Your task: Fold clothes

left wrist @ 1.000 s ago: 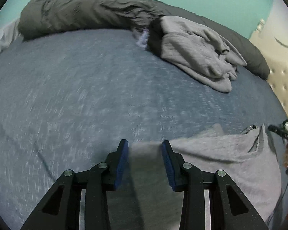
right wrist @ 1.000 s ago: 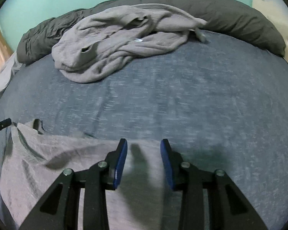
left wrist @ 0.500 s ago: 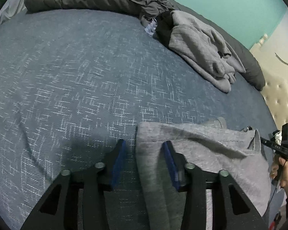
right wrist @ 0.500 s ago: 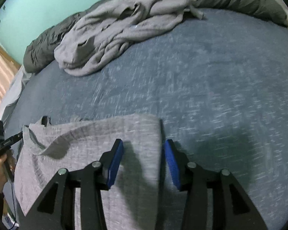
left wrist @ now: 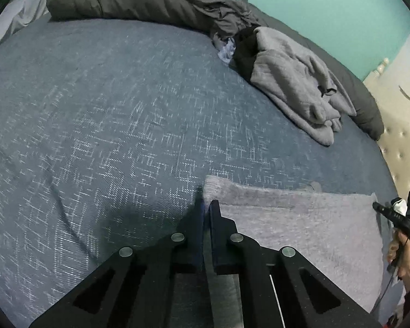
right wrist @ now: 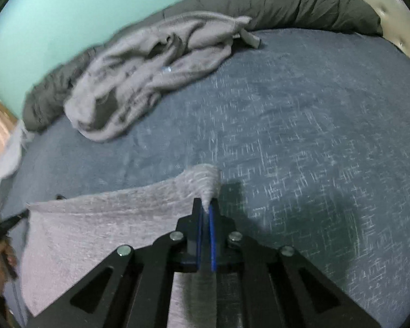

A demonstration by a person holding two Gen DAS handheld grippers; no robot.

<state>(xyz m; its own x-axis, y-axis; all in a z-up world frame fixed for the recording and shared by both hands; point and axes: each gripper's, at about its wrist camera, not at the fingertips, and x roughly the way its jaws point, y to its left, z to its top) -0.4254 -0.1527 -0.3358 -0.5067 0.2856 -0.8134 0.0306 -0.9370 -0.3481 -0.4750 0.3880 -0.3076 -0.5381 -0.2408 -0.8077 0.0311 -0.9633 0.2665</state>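
Now my left tool [left wrist: 206, 210] pinches the grey garment's [left wrist: 295, 235] left edge; my right tool [right wrist: 206, 210] clamps its lifted right corner.

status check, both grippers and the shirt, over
Left gripper shut on grey shirt corner. Right gripper shut on the opposite corner, lifted. Clothes pile far back on the bed, path clear.

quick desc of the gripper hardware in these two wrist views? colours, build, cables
Both alike: the left gripper and right gripper have matte black linkage arms with triangular cutouts and round silver rivets at the joints. Fingers carry blue pads. A thin white line, perhaps a cable, runs along the left one. In the left view's edge, the right gripper's black handle shows a green LED and trailing dark cable.
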